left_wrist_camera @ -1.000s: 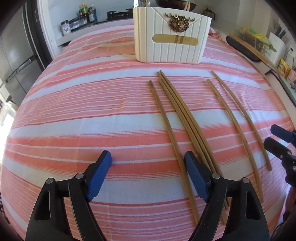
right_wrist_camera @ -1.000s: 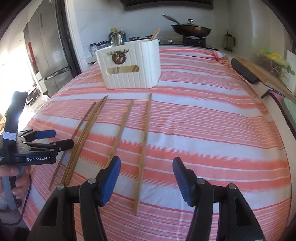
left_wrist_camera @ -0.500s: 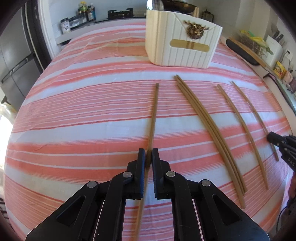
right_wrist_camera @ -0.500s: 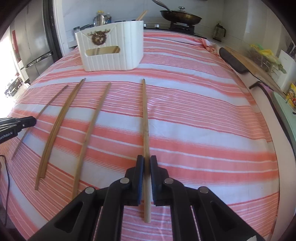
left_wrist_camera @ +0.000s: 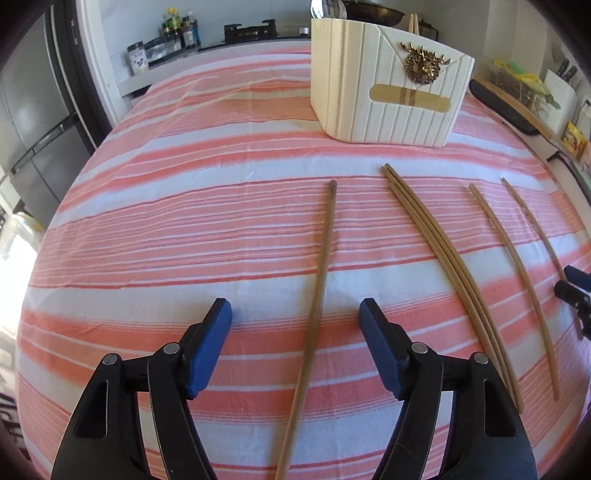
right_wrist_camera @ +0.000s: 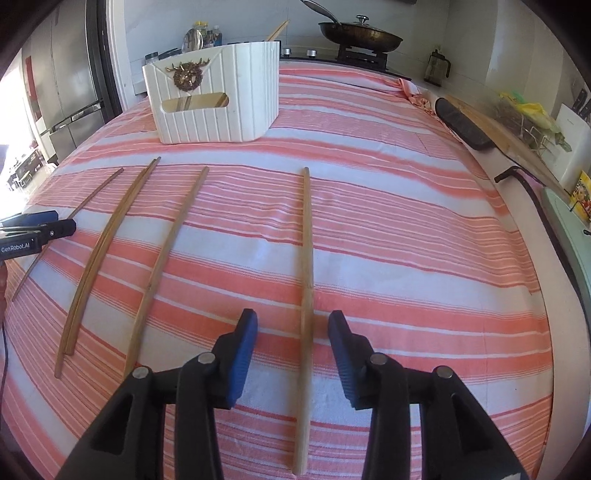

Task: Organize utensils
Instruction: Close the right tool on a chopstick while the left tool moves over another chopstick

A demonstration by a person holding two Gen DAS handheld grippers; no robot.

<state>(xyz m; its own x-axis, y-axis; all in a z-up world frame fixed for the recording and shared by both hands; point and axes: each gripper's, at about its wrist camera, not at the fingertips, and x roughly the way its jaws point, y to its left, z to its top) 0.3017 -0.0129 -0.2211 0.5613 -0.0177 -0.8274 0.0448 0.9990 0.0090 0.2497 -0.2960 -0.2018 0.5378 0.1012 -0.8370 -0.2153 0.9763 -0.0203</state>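
Note:
Several long wooden chopsticks lie on the striped cloth in front of a white ribbed holder [left_wrist_camera: 388, 99]. In the left wrist view my left gripper [left_wrist_camera: 293, 310] has its jaws opening. One chopstick [left_wrist_camera: 323, 266] lies on the cloth between the blue pads, and neither pad touches it. To its right lie a tight bundle of chopsticks [left_wrist_camera: 439, 251] and two single ones [left_wrist_camera: 513, 266]. In the right wrist view my right gripper [right_wrist_camera: 292, 319] is also opening astride another chopstick [right_wrist_camera: 306, 240], which lies free on the cloth. The holder [right_wrist_camera: 218, 107] stands far left there.
A frying pan [right_wrist_camera: 360, 35] sits on the stove behind the table. A dark flat object and a wooden board [right_wrist_camera: 461, 122] lie along the right edge. A fridge [left_wrist_camera: 33, 110] stands at the left. Jars [left_wrist_camera: 177, 29] line the back counter.
Half a second ago both grippers were shut on their chopsticks; now both have let go. Since a second ago each chopstick has shifted sideways, away from the others.

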